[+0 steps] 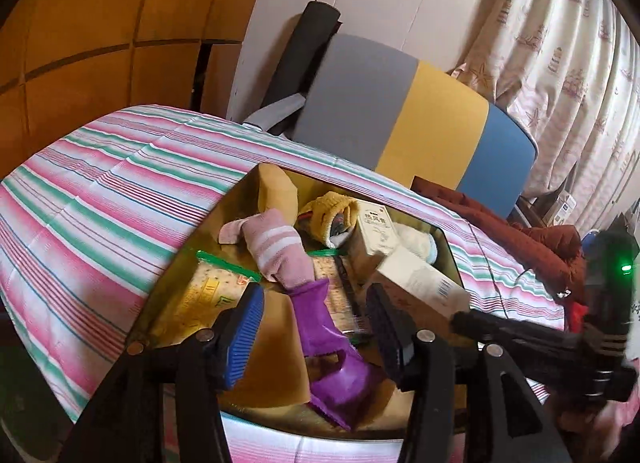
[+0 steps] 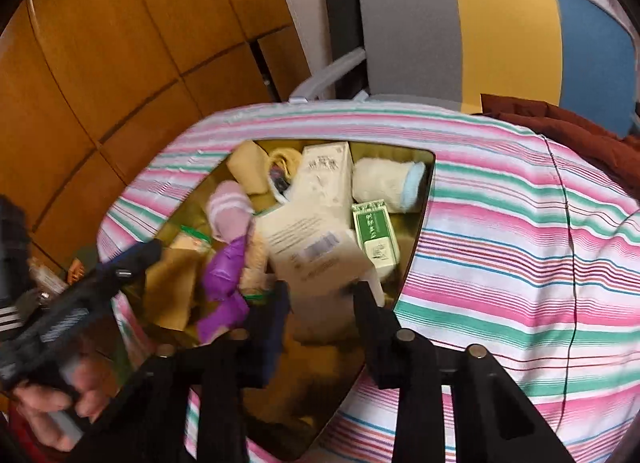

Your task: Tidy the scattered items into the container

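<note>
Container [image 2: 416, 247] sunk in striped bedspread [image 2: 500, 231], crammed with socks and boxes. Left hand-held gripper [image 1: 316, 327] pitched down over purple item [image 1: 336, 347], half open, gripping nothing. Right hand-held gripper [image 2: 320, 315] angled down, pinching white box [image 2: 316, 255]. Little free space inside; bare bedspread beyond rim.

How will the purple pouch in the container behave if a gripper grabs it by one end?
Probably floppy: the purple pouch is creased and bent over the items under it in the container, so the free end would likely sag. It looks thin and flat, so likely light. Its glossy film may slip between gripper pads.
</note>
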`<state>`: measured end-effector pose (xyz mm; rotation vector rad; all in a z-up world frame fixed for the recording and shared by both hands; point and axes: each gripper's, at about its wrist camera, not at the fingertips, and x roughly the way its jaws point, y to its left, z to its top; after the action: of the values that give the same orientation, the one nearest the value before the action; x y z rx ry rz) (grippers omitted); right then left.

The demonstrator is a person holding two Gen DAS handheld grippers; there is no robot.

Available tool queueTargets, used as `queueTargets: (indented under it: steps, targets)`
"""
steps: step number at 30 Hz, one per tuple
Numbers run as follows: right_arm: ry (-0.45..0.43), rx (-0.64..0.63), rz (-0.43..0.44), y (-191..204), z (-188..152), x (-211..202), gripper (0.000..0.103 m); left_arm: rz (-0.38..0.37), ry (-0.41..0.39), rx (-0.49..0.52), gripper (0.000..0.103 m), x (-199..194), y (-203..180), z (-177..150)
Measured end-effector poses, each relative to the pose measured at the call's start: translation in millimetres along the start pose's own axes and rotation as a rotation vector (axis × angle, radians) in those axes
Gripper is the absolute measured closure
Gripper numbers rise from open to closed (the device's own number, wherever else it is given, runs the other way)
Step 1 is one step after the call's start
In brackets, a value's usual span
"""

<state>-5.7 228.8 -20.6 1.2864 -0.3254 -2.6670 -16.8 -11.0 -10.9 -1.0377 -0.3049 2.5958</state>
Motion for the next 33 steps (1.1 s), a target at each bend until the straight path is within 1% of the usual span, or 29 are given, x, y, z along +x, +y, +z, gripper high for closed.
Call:
queueTargets:
  steps: [4,7,8,9,10,11,12,14,16,17,18,20,23,25,29,32,33]
  targets:
    - [0.051,0.015,0.041,6,-4,20,0.069,0.043,0.016,0.022,0.049,-8,-1,0]
    - [0.045,0.025,0.055,10,-8,16,0.069,0.075,0.01,0.045,0.048,-18,-2,-5]
    - [0.026,0.025,0.052,12,-9,10,0.066,0.087,0.009,0.05,0.048,-21,-3,-5]
    - [0.006,0.021,0.04,13,-9,5,0.057,0.097,0.008,0.055,0.047,-23,-3,-6]
    - [-0.015,0.016,0.025,14,-9,-1,0.052,0.11,0.004,0.063,0.046,-26,-5,-7]
    - [-0.044,0.012,0.005,15,-8,-8,0.043,0.122,-0.001,0.069,0.045,-28,-6,-8]
    - [-0.056,0.012,-0.001,15,-7,-12,0.041,0.133,-0.006,0.076,0.045,-30,-7,-8]
    - [-0.076,0.012,-0.016,17,-6,-20,0.041,0.157,-0.017,0.093,0.041,-34,-11,-8]
    - [-0.083,-0.005,-0.031,23,-6,-25,0.036,0.171,-0.028,0.117,0.04,-39,-17,-9]
    - [-0.086,-0.02,-0.043,28,-7,-27,0.025,0.173,-0.031,0.126,0.04,-40,-18,-9]
    - [-0.092,-0.032,-0.06,32,-8,-29,0.012,0.18,-0.034,0.139,0.04,-43,-21,-9]
    - [-0.113,-0.047,-0.084,40,-10,-32,0.003,0.191,-0.034,0.156,0.04,-46,-24,-9]
    - [-0.109,-0.05,-0.086,49,-9,-32,0.0,0.201,-0.042,0.175,0.04,-54,-26,-11]
    - [-0.096,-0.041,-0.11,53,-9,-30,0.0,0.243,-0.051,0.174,0.037,-58,-25,-12]
    - [-0.093,-0.036,-0.153,60,-9,-28,0.0,0.277,-0.058,0.167,0.036,-64,-19,-14]
    - [-0.104,-0.052,-0.223,68,-10,-29,0.0,0.314,-0.064,0.151,0.036,-67,-14,-15]
    - [-0.105,-0.054,-0.24,69,-10,-30,0.0,0.338,-0.061,0.141,0.036,-67,-11,-16]
